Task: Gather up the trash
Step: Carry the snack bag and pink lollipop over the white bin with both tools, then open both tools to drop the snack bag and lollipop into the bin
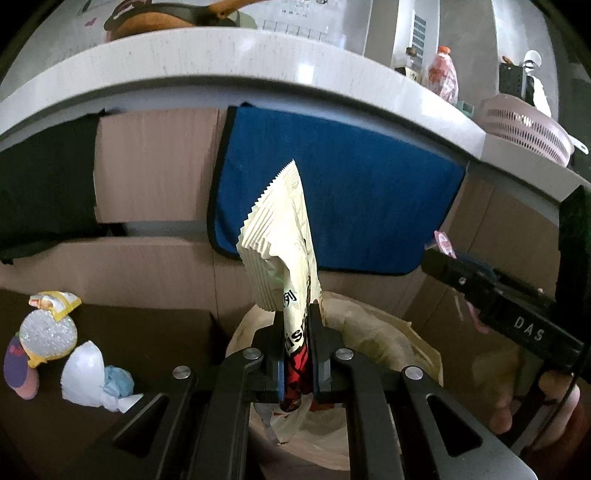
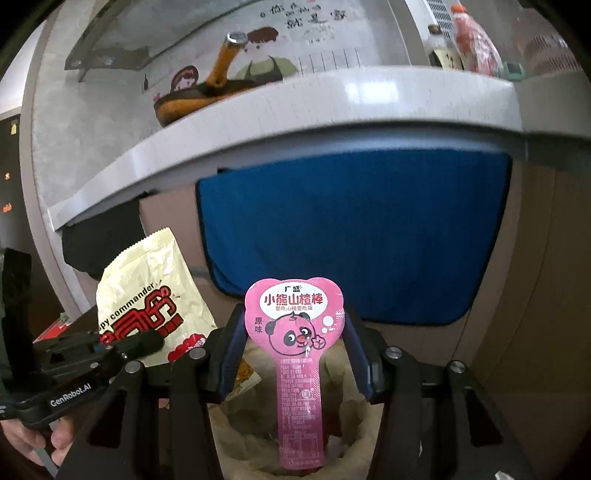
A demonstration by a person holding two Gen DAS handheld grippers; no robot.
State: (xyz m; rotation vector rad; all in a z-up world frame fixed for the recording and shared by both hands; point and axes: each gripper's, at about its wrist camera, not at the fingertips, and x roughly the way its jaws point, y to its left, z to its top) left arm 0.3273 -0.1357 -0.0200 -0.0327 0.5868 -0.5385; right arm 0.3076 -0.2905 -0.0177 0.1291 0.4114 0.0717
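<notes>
My left gripper is shut on a cream and red snack bag and holds it upright above a bin lined with a beige bag. The same snack bag shows at the left of the right wrist view. My right gripper holds a pink panda lollipop wrapper between its fingers, above the same lined bin. The jaws stand wide and touch the wrapper's heart-shaped head at both sides. More trash lies on the dark floor at left: a yellow wrapper, a silver foil disc and a white crumpled bag.
A blue towel hangs on the cabinet front under a white countertop. A frying pan, bottles and a pink colander stand on the counter. The right gripper's body shows at the right of the left wrist view.
</notes>
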